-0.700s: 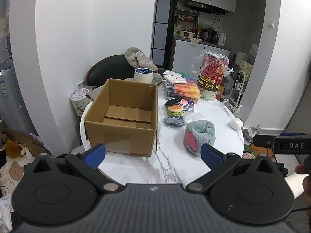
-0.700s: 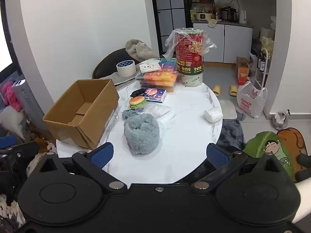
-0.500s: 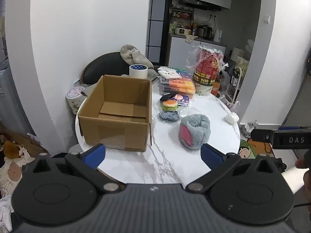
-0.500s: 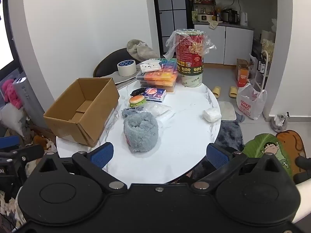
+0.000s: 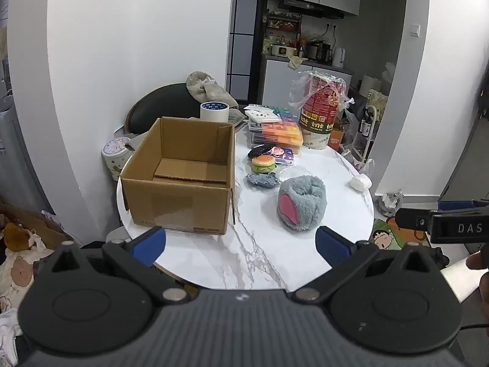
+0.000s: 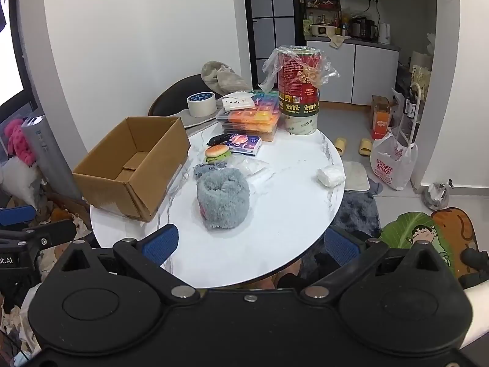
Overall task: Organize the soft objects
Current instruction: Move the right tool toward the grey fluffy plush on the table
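While both sets of tongs are held released and empty short of the desk (image 6: 275,244), the grey plush slipper (image 6: 222,203) is seen lying just right of the cardboard box (image 5: 183,183), almost dead ahead of the right tongs (image 6: 250,243) and off toward the right finger of the left tongs (image 5: 241,243). Its long axis appears to run away from the right tongs (the pink opening is turned toward the left ones), so the right hand is judged nearer. Beyond the slipper, away from the box front, a burger toy (image 5: 263,163) is found. "tnt" can be read on the red canister (image 6: 299,91), "SUPER MING" on a floor bag (image 6: 391,165).
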Tool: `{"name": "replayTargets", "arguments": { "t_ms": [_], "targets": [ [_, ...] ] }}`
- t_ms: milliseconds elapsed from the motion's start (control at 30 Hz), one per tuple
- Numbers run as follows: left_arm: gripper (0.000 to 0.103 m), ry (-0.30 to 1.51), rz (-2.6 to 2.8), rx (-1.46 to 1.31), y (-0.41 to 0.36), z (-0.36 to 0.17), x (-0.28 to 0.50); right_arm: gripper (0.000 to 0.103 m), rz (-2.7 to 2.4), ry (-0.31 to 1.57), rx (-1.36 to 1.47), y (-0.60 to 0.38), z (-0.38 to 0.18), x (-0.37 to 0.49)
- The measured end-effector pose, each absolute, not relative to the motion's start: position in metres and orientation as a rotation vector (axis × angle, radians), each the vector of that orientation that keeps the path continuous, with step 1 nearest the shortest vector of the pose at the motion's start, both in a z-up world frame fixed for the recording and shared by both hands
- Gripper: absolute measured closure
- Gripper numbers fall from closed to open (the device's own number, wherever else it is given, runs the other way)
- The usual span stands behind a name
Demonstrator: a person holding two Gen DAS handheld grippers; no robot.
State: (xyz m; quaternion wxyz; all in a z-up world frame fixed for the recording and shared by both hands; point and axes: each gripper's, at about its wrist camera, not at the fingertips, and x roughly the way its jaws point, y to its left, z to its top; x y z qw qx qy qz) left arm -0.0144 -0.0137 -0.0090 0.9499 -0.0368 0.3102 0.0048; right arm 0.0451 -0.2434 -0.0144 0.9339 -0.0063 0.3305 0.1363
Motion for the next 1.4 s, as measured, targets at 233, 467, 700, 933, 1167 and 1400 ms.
{"name": "replayTargets", "arguments": {
  "t_ms": [233,467,700,933,1167,1400],
  "targets": [
    [0.0,0.628,0.006,-0.075,-0.012,-0.01,-0.019,0.0,0.265,0.666,-0.017,-0.244,-0.013,0.04],
    [0.0,0.62,-0.001,-0.07,-0.013,-0.01,-0.022,0.0,0.253,0.656,-0.019,-0.246,-0.011,0.036],
    [0.0,0.613,-0.009,-0.062,-0.017,-0.01,-0.025,0.0,0.253,0.652,-0.018,-0.249,-0.011,0.032],
    [0.0,0.62,0.004,-0.061,-0.017,-0.011,-0.026,0.0,0.261,0.646,-0.023,-0.247,-0.01,0.033],
    [0.0,0.614,0.013,-0.057,-0.016,-0.01,-0.027,0.0,0.276,0.653,-0.016,-0.244,-0.01,0.037],
    [0.0,0.613,0.019,-0.059,-0.013,-0.009,-0.026,0.0,0.283,0.657,-0.028,-0.244,-0.012,0.038]
  ]
}}
